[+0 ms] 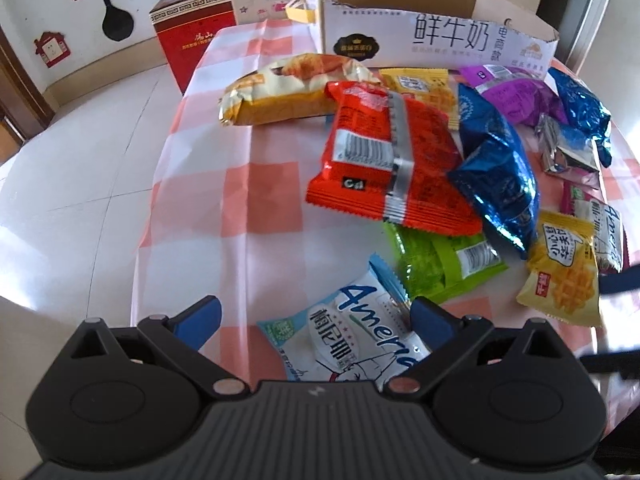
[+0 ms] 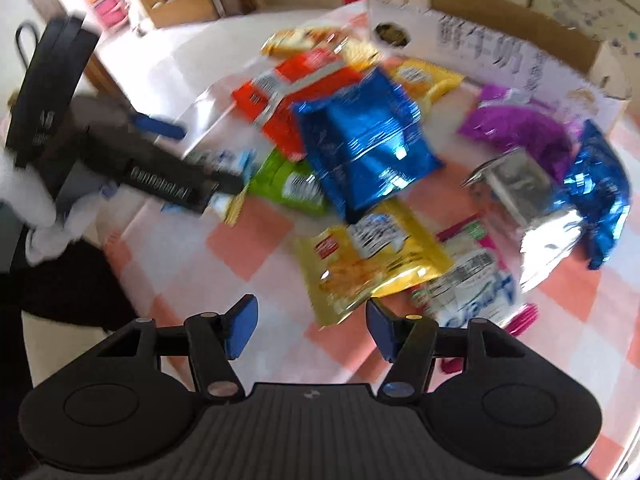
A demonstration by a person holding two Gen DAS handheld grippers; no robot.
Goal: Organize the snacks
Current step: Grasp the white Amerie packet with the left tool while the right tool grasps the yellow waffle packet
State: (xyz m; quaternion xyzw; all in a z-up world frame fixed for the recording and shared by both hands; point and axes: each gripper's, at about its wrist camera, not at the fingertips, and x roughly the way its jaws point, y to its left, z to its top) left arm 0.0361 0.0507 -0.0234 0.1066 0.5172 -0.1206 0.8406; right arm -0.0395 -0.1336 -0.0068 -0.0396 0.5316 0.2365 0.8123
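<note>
Both grippers, left gripper (image 1: 314,322) and right gripper (image 2: 306,326), we hold spread near the open white cardboard box (image 1: 440,36), readying picks.

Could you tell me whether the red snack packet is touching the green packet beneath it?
Touching. The left wrist view shows the red snack packet lying over the top edge of the green packet, with no tablecloth visible between them.

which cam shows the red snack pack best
The left wrist view. There the red pack is sharp, near the middle, its barcode and silver seam readable, only its lower right edge hidden under the blue bag. The right wrist view shows it blurred, farther off, and partly covered by that blue bag.
</note>
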